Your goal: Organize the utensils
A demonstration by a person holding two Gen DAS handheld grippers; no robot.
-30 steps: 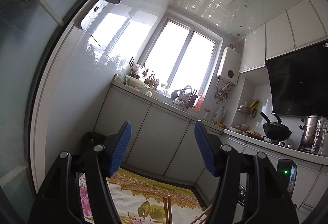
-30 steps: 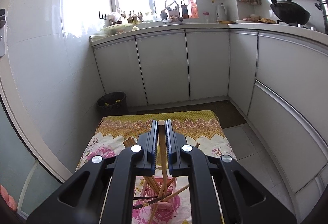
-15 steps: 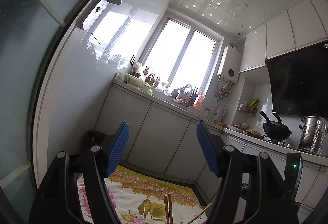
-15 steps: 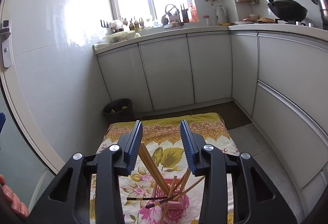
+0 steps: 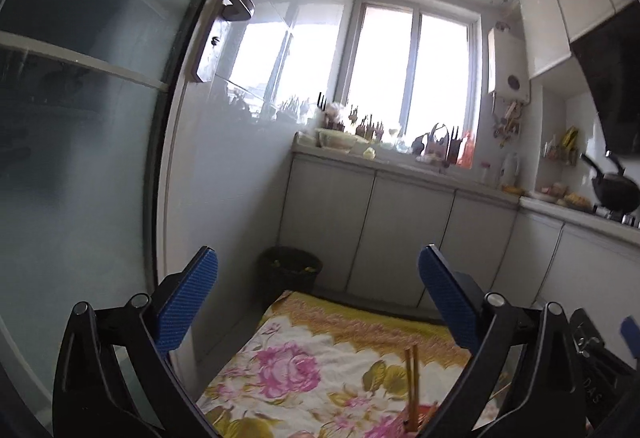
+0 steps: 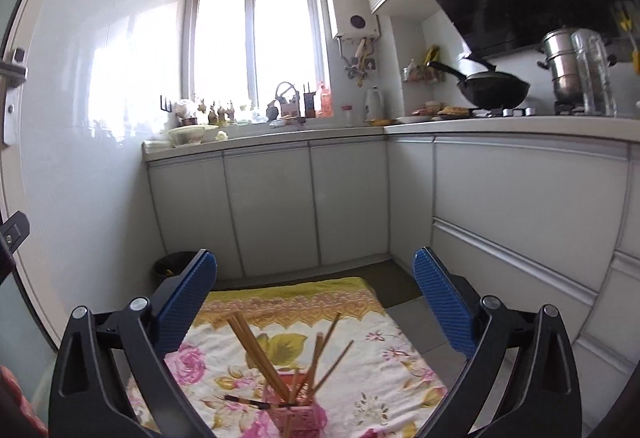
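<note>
Now both my claws are opening over the floral cloth [image 6: 372, 370], nothing between their pads.

My right gripper [image 6: 316, 298] spreads wide above the pink holder [image 6: 298, 414], which stands on that cloth with the wooden chopsticks [image 6: 260, 354] leaning out of it, untouched. My left gripper [image 5: 318, 302] gapes too, further back; from it, only two chopsticks show, rising over the cloth's near end.

Both views looking forward from the wrists, near level, low over the flowered cloth [image 6: 372, 350] at frame bottom. Left view close beside the glass door [image 5: 80, 157]. Shared: window [image 6: 256, 41], counter [image 6: 320, 135], bin [image 5: 288, 270].
</note>
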